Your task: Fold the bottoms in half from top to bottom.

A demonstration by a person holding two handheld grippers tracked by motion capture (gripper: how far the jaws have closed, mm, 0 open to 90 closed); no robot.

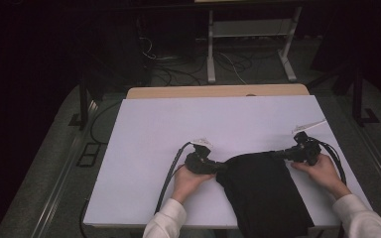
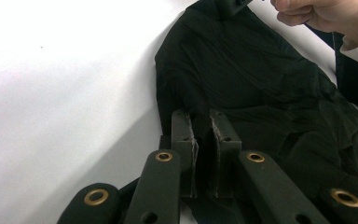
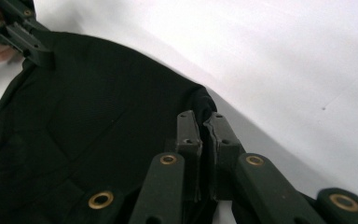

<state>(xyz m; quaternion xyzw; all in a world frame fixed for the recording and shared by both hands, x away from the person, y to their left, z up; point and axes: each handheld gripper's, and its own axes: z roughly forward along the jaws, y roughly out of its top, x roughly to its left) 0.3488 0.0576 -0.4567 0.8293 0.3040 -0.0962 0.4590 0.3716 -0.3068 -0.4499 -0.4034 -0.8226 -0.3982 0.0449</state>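
A black garment (image 1: 263, 191) lies on the white table sheet (image 1: 178, 129), hanging over the near edge. My left gripper (image 1: 221, 167) is shut on its left top corner, and in the left gripper view the black cloth (image 2: 261, 79) is pinched between the pads of the left gripper (image 2: 204, 122). At the right top corner my right gripper (image 1: 276, 154) is shut on the fabric, and the right gripper view has the garment's edge (image 3: 98, 107) clamped in the right gripper (image 3: 203, 122). The other gripper (image 3: 25, 39) sits at the far corner there.
The white sheet covers a wooden table whose far edge (image 1: 218, 90) shows beyond it. Cables (image 1: 171, 171) trail from both grippers toward the near edge. A metal stand (image 1: 248, 44) and floor cables lie beyond the table.
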